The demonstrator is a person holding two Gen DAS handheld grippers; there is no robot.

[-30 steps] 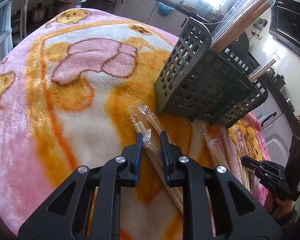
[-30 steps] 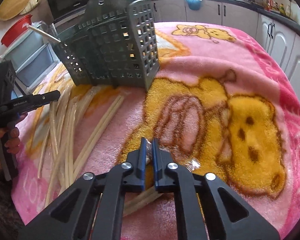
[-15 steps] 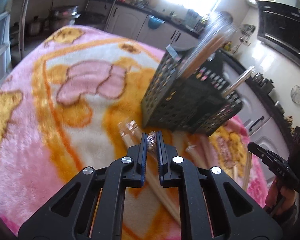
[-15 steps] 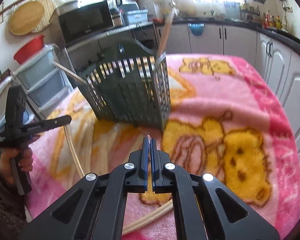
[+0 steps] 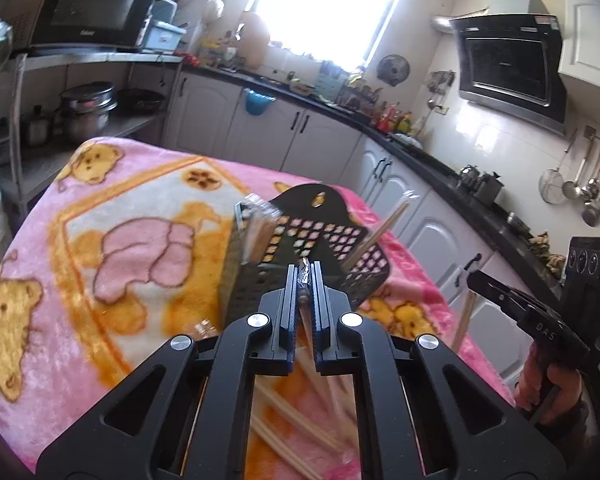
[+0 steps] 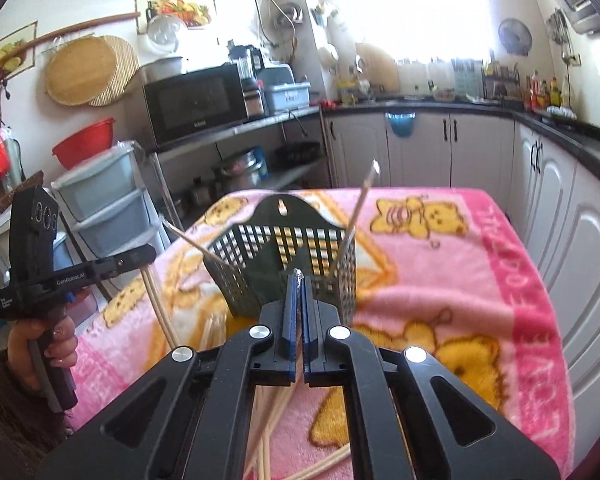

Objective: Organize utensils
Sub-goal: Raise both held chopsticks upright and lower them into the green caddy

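Observation:
My left gripper [image 5: 304, 271] has its jaws closing tight on a plastic-wrapped pair of chopsticks [image 5: 302, 298], lifted off the blanket in front of the dark slotted utensil basket [image 5: 256, 292]. My right gripper [image 6: 299, 281] is shut on another wrapped pair, whose wrapper tip [image 6: 298, 273] pokes out above the pads. In the right wrist view the left gripper [image 6: 150, 255] shows its pair [image 6: 158, 308] hanging down. In the left wrist view the right gripper [image 5: 471, 279] likewise dangles its sticks [image 5: 465, 320]. The basket [image 6: 240, 280] holds some upright chopsticks [image 6: 358, 208]. Loose chopsticks [image 5: 284, 412] lie on the blanket.
A pink bear-print blanket [image 5: 112, 312] covers the table, which ends near white cabinets [image 6: 556, 200] on the right. A shelf with pots and a microwave [image 6: 196, 100] stands beyond the far edge. Plastic drawers [image 6: 104, 204] stand to the left.
The left jaws closed on a wrapped pair. Both grippers rose from the blanket with their chopsticks, and both views tilted up toward the kitchen.

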